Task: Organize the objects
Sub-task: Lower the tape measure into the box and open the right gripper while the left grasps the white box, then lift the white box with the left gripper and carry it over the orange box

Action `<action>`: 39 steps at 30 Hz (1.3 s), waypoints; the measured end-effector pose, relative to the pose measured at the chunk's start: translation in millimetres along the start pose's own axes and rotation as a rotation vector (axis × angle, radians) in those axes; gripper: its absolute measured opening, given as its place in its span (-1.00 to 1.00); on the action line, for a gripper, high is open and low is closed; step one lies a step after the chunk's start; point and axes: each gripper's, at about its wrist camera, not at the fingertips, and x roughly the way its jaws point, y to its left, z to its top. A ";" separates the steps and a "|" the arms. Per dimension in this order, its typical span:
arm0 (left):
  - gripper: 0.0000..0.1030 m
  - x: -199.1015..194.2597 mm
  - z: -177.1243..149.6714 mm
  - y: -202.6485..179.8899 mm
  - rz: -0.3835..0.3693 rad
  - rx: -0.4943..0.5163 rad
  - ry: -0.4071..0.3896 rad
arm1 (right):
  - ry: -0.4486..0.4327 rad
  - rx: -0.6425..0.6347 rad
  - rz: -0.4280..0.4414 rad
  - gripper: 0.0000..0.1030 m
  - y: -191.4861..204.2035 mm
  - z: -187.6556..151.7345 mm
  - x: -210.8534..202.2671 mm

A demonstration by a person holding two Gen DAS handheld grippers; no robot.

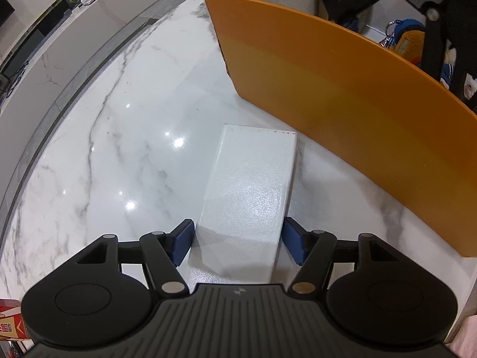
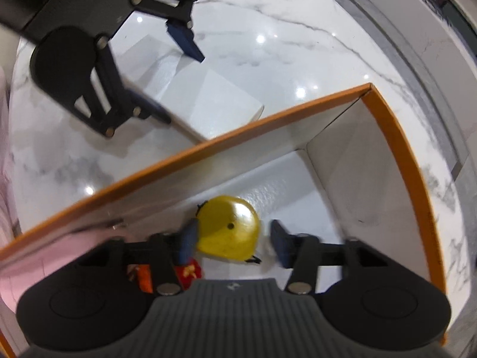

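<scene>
A white rectangular box (image 1: 250,197) lies on the marble table beside the orange box (image 1: 342,89). My left gripper (image 1: 238,241) is open, its blue pads on either side of the white box's near end with small gaps. In the right wrist view the left gripper (image 2: 176,68) straddles the white box (image 2: 208,101). My right gripper (image 2: 231,238) is open inside the orange box (image 2: 396,149), around a yellow round object (image 2: 229,229) lying on the box floor; the left pad is close to it, the right pad apart.
Red and orange items (image 2: 187,271) lie in the orange box near the yellow object. A plush toy with keyring (image 1: 408,38) shows over the box wall. A red carton (image 1: 10,322) sits at the lower left. The marble table (image 1: 125,137) ends at a curved edge.
</scene>
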 end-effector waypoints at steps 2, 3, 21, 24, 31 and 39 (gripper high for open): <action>0.46 -1.0 -1.2 -1.2 0.000 0.003 -0.001 | 0.010 0.016 0.023 0.15 -1.1 0.9 4.9; 0.45 -1.0 -1.6 -1.3 0.000 0.003 -0.002 | 0.018 0.010 0.034 0.10 0.2 0.7 7.9; 0.44 -30.8 -7.4 -12.7 0.014 0.000 -0.055 | -0.021 -0.172 0.019 0.03 25.9 7.5 -8.8; 0.44 -43.5 -8.2 -17.4 0.032 0.013 -0.071 | -0.019 -0.138 -0.029 0.03 25.5 1.0 -18.8; 0.44 -97.2 -2.5 -32.9 0.077 0.066 -0.155 | -0.086 -0.065 -0.108 0.01 24.1 -27.8 -67.6; 0.43 -152.2 38.2 -63.2 0.125 0.168 -0.263 | -0.125 0.018 -0.235 -0.01 28.3 -59.6 -120.7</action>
